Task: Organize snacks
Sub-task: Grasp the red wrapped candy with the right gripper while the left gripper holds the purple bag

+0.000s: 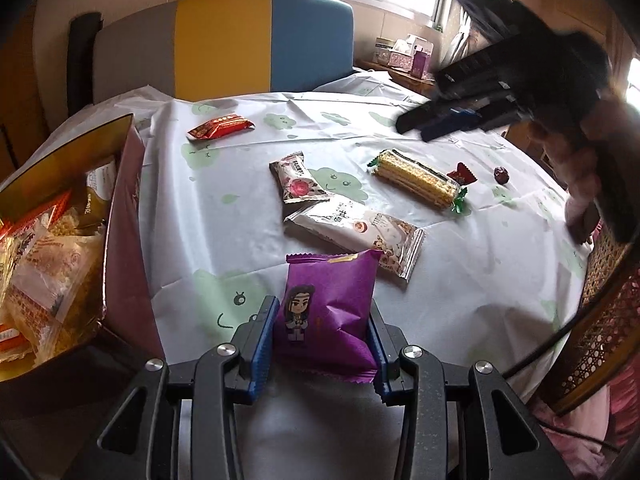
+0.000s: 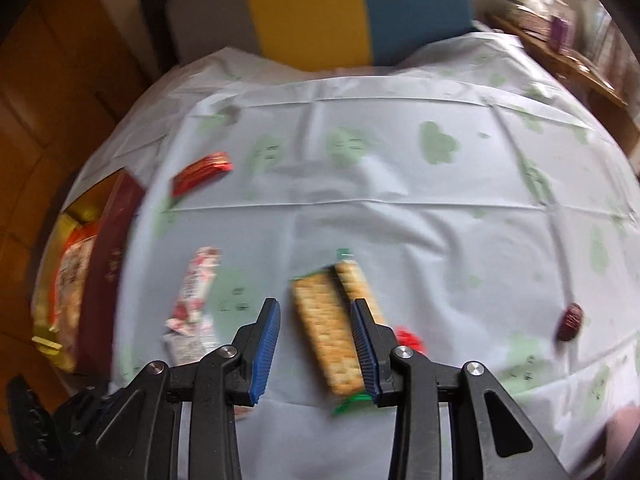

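— Sunlit room, a window at the back, a grey, yellow and blue chair [image 1: 224, 44] behind the table. What's on the cloth [image 1: 248, 148]?

— Snacks, scattered. Take the big white packet [image 1: 360, 232] as the marker. Touching its far left corner lies a small pink-flowered packet [image 1: 298, 178]. Well beyond that, toward the chair, a red packet [image 1: 220, 127]. To the right of the white packet sits the cracker pack [image 1: 418, 179] with green twisted ends, then a small red candy [image 1: 462, 174] just beside its far end, and a dark date [image 1: 500, 175] a little further right.

— And your left gripper [image 1: 322, 340]?

— Its blue pads [image 1: 262, 340] pinch a purple packet [image 1: 328, 316] from both sides, held upright just nearer to me than the white packet. The purple packet's top edge overlaps the white one in my view; I can't tell if they touch.

— The box [image 1: 120, 216]?

— Far left of the white packet, at the table's edge, open, already holding several wrapped snacks.

— Your right gripper [image 2: 316, 344]?

— Spread wide, holding nothing, above the cracker pack, which shows between the fingers [image 2: 266, 344]. That view is blurred.
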Motion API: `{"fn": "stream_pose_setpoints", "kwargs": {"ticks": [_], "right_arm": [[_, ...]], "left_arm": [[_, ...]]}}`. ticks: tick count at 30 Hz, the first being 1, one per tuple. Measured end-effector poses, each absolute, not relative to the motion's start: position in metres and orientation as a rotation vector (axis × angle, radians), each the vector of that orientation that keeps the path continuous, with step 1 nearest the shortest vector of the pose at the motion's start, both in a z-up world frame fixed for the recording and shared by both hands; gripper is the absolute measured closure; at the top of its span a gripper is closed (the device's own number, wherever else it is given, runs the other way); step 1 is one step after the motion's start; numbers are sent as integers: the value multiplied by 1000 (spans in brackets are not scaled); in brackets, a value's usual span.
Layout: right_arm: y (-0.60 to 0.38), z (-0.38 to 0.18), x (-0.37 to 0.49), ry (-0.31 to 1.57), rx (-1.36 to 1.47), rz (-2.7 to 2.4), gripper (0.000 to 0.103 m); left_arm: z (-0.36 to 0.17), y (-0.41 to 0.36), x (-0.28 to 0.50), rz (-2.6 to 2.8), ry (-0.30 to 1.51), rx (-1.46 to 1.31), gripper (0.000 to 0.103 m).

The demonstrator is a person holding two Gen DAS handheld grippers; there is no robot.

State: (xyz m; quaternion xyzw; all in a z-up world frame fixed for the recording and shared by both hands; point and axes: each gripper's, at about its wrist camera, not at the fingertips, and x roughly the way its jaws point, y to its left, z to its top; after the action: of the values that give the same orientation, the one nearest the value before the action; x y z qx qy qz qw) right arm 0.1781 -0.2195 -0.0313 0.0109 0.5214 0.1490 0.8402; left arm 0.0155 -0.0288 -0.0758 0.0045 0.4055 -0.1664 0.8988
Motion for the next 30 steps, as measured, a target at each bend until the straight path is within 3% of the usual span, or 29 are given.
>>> {"fn": "stream_pose_setpoints", "kwargs": {"ticks": [8,10,18,25,29,30], "right_arm": [[-126,-19,215,1148,-80,525,66],[-106,-19,233,1163,-57,555,61],[-87,-55,306,1292,283,472,50],[-68,-74,340,1291,299,275,50],[-45,-72,342,1265,124,234,51],[-38,-71,340,1262,55,237,58]], "left_arm": [[-76,-25,15,-361,831,-9,62],[-76,-25,14,-364,826,-4,62],[-77,-22,16,-379,823,-28,62],[-77,-18,17,-391,830,-59,62],[-77,-19,18,-393,831,-59,62],[-77,-19,18,-393,832,-59,62]]}}
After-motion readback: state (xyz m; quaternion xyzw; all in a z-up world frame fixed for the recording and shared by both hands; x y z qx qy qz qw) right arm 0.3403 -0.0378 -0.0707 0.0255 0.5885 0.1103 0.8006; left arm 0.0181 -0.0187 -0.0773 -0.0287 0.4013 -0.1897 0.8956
